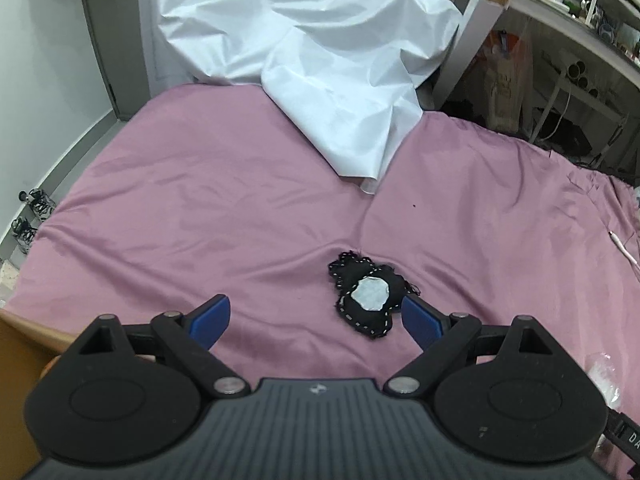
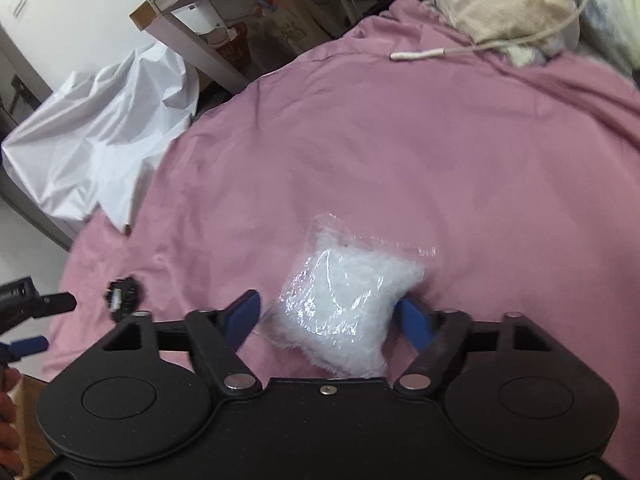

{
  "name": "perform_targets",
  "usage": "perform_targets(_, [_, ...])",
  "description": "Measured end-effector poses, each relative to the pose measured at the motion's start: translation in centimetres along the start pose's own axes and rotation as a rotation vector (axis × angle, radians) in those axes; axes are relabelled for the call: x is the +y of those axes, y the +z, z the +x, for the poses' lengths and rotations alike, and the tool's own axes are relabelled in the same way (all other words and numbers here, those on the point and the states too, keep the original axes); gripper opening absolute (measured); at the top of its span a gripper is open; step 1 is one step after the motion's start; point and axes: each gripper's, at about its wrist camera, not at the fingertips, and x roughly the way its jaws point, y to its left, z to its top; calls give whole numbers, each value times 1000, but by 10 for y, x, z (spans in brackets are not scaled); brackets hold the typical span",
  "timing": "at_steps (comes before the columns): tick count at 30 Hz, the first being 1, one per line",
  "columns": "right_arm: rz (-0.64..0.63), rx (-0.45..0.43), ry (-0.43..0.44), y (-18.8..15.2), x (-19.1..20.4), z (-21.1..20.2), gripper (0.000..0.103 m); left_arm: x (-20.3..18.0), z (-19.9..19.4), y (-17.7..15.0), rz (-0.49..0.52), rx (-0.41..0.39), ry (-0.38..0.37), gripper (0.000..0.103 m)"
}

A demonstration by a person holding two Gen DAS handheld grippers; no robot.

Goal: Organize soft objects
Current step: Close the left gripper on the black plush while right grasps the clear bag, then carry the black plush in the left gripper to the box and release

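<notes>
right wrist view – clear bag [image 2: 340, 308] hides right finger tip.

Ahead of my left gripper [image 1: 316, 320] the pink bedsheet [image 1: 200, 208] lies bare and wide, so I can pass freely on that side. Only the black stitched patch [image 1: 370, 298] sits in the way, just beside my right-hand pad. Farther off, the white crumpled sheet [image 1: 320, 60] blocks the bed's far edge. My right gripper [image 2: 328, 320] has the clear bag of white stuffing [image 2: 344, 304] filling its gap; beyond it the sheet is open up to the beige pillow [image 2: 508, 4] and white cable [image 2: 420, 55].
</notes>
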Motion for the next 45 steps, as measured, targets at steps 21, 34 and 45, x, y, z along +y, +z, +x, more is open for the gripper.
perform_targets(21, [-148,-80,-60,0,10,8,47,-38,61,-3,27,85,-76,89])
perform_targets(34, [-224,-84,-84,-3,27,-4,47,-18,21,-10,-1,47,-143,21])
perform_targets(45, [-225,-94,-37,-8,42,-30,46,7,-40,-13,-9,-5,-180,20])
